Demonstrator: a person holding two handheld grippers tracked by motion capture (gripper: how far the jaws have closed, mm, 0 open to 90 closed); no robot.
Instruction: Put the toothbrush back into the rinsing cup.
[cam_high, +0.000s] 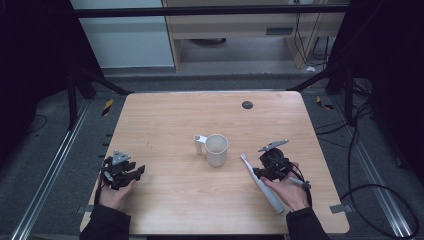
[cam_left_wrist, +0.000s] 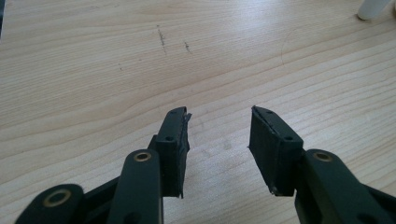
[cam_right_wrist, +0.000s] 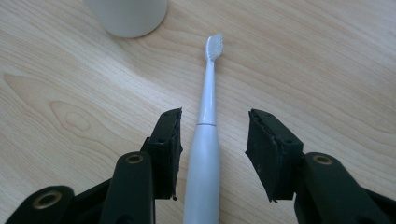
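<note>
My right gripper (cam_right_wrist: 212, 140), fingers apart, straddles white plastic toothbrush (cam_right_wrist: 205, 140) on wood bench (cam_high: 200, 110), not yet gripped; left gripper (cam_left_wrist: 219, 135) fingers apart, empty.

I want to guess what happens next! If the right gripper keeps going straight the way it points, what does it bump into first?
The right gripper already straddles the toothbrush; beyond its bristles, probably bare table, the cup just left.

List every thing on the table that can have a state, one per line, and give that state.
Electric toothbrush: lying flat on the table, brush head toward the mug, not gripped.
White mug: upright, looks empty, handle to its left.
Left hand-held gripper: open, holding nothing, over bare wood.
Right hand-held gripper: open, jaws either side of the toothbrush handle, not closed on it.
</note>
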